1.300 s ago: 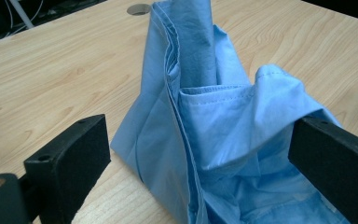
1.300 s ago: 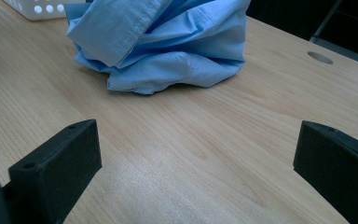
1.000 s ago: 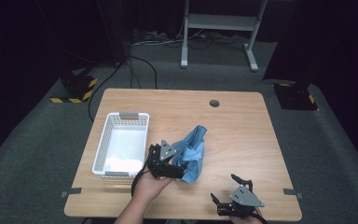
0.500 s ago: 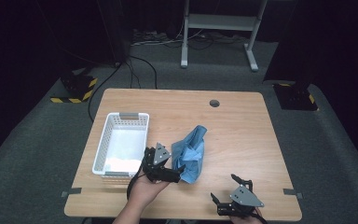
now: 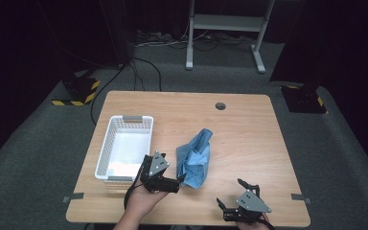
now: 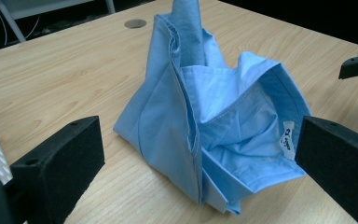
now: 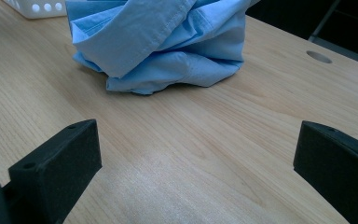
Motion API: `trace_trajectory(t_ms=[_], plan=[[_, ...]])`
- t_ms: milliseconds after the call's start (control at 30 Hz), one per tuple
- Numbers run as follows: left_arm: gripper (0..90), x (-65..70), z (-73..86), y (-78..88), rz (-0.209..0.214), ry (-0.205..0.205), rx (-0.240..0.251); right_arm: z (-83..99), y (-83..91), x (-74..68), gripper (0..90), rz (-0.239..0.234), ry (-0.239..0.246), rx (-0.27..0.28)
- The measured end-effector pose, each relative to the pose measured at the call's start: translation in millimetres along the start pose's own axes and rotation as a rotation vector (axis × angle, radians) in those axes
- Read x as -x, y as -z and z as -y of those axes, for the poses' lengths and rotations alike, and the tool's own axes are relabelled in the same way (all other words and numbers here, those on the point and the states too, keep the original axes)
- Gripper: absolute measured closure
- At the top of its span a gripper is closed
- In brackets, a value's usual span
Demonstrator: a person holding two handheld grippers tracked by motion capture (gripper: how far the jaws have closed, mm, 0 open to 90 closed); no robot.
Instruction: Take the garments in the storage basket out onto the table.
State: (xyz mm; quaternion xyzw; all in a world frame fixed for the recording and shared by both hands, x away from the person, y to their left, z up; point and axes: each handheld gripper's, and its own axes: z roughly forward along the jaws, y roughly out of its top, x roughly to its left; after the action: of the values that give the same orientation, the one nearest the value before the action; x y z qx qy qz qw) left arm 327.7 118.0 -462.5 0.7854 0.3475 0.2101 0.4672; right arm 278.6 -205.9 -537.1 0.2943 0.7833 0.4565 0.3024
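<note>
High view: left tool (image 5: pixel 181 180), jaws apart, is sitting at 7 o'clock of blue shirt (image 5: pixel 195 160) mid-surface; right tool (image 5: pixel 232 194) also apart. Risk: pinching one loose layer only, so shirt is unfolding w/ lift.

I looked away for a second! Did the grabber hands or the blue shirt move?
The left gripper slid a little back toward the person and toward the white basket, away from the blue shirt. Its jaws are open and the shirt lies loose on the table, slumped slightly lower than before. The right gripper, also open, stayed near the table's front edge, and the basket stayed put.
</note>
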Motion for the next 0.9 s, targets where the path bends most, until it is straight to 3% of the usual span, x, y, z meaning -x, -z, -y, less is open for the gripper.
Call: trace_trajectory(t_ms=[633,900], plan=[[1.5,-1.5,24.5,16.7,0.024,0.023,0.017,0.0,-0.1,-0.2,0.3,0.001,0.002,-0.001],[1.5,-0.1,39.0,19.8,0.029,0.002,0.008,-0.1,-0.2,-0.3,0.3,0.002,0.002,-0.002]])
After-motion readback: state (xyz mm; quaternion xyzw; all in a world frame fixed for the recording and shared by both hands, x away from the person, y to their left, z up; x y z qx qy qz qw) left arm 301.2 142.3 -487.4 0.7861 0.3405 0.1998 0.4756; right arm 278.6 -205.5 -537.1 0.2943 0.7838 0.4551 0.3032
